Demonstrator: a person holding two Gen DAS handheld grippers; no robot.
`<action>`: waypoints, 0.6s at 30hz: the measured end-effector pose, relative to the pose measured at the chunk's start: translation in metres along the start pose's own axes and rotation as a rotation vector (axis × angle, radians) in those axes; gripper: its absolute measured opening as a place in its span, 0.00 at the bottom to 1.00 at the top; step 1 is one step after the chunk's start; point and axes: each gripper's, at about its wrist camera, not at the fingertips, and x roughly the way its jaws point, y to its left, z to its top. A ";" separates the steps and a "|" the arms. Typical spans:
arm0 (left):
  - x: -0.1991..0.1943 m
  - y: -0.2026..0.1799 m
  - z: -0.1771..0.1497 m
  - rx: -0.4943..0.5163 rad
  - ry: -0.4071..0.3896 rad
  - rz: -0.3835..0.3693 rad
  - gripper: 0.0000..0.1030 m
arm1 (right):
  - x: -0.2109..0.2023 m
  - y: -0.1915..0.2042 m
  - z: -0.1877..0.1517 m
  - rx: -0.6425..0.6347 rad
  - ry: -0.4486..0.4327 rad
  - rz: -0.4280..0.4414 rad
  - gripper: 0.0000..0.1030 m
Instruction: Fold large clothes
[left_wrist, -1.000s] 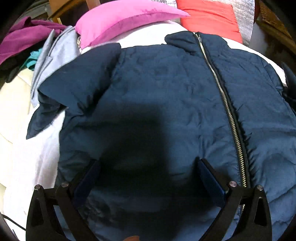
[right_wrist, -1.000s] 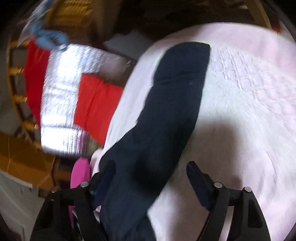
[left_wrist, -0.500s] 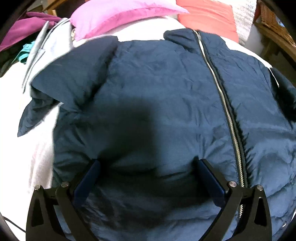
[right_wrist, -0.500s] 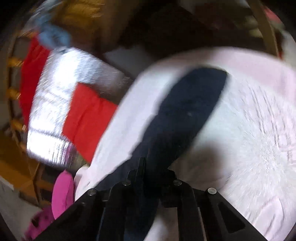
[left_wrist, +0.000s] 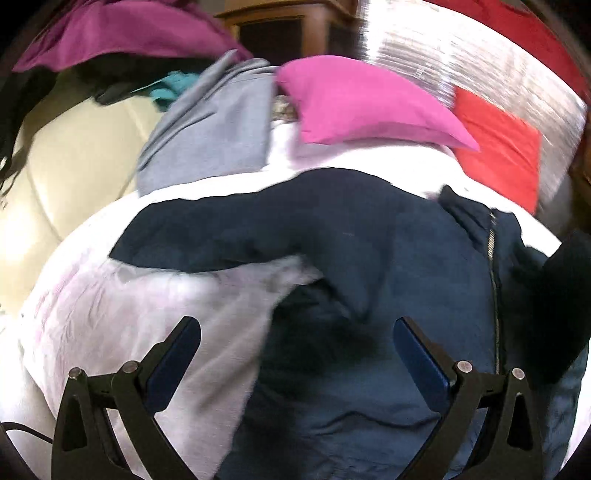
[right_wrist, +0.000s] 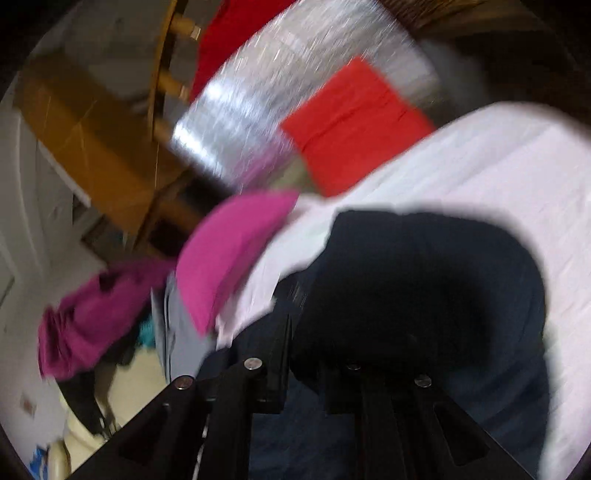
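Observation:
A navy zip-up jacket (left_wrist: 388, 258) lies front-up on a white bedsheet (left_wrist: 122, 314). Its left sleeve (left_wrist: 221, 232) stretches out to the left. My left gripper (left_wrist: 297, 347) is open and empty, hovering over the jacket's left side and the sheet. My right gripper (right_wrist: 306, 354) is shut on the jacket's right sleeve (right_wrist: 424, 288), which bulges up in a dark fold in front of it. The lifted sleeve shows as a dark mass at the right edge of the left wrist view (left_wrist: 565, 295).
A pink pillow (left_wrist: 362, 103) and a grey garment (left_wrist: 214, 125) lie at the bed's head. A red cushion (left_wrist: 498, 147) and silver foil sheet (left_wrist: 461, 62) stand behind. Purple clothes (left_wrist: 122, 37) are heaped at the back left, beside a cream cushion (left_wrist: 74, 166).
My right gripper closed on the right sleeve and lifted it toward the jacket's body. My left gripper drew back and left, now partly over the sheet.

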 end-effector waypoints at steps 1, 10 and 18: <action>0.000 0.005 0.001 -0.011 -0.003 0.006 1.00 | 0.020 0.006 -0.017 0.016 0.037 0.008 0.13; -0.008 0.020 0.000 -0.010 -0.019 0.003 1.00 | 0.079 -0.012 -0.073 0.143 0.228 0.023 0.73; -0.010 0.016 0.004 -0.046 -0.027 0.003 1.00 | 0.031 -0.074 -0.037 0.348 0.114 0.045 0.80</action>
